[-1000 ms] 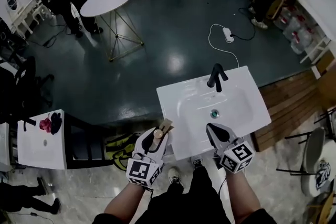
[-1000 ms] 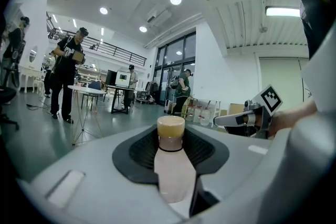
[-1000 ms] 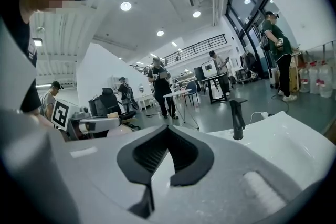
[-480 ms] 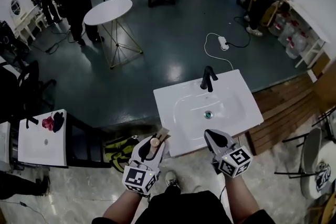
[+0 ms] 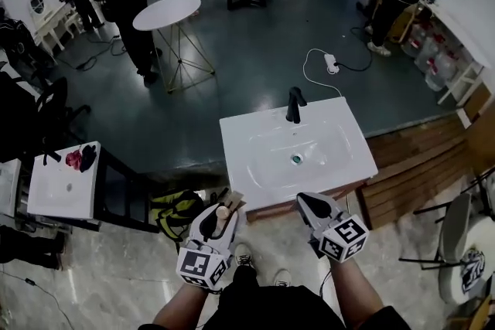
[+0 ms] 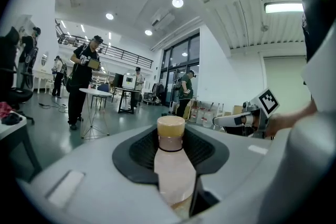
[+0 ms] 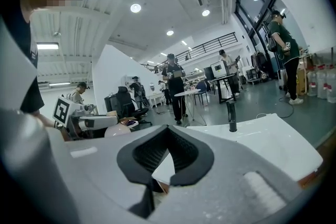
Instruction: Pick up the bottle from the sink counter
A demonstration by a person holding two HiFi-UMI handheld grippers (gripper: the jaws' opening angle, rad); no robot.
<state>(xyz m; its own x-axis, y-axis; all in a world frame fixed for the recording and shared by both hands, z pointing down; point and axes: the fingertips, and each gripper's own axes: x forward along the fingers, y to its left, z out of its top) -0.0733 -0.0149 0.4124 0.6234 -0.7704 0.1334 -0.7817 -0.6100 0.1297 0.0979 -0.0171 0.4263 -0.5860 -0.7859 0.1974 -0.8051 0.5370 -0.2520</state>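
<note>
White sink counter [image 5: 249, 137] w/ black faucet [image 5: 293, 104] at 12 o'clock. Pale plastic bottle w/ tan cap [image 6: 172, 168] pinched in left hand-held gripper [image 5: 220, 214], off counter's 7 o'clock corner. Right hand-held gripper [image 5: 312, 205] pressed together, empty. Keep squeeze steady, avoid tipping.

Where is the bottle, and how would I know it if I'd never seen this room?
Find the big white sink counter with the black tap in the middle of the room. Just off its near left corner is the left gripper, and the bottle stands between its jaws. It is small and pale with a tan cap; the right gripper beside it holds nothing.
</note>
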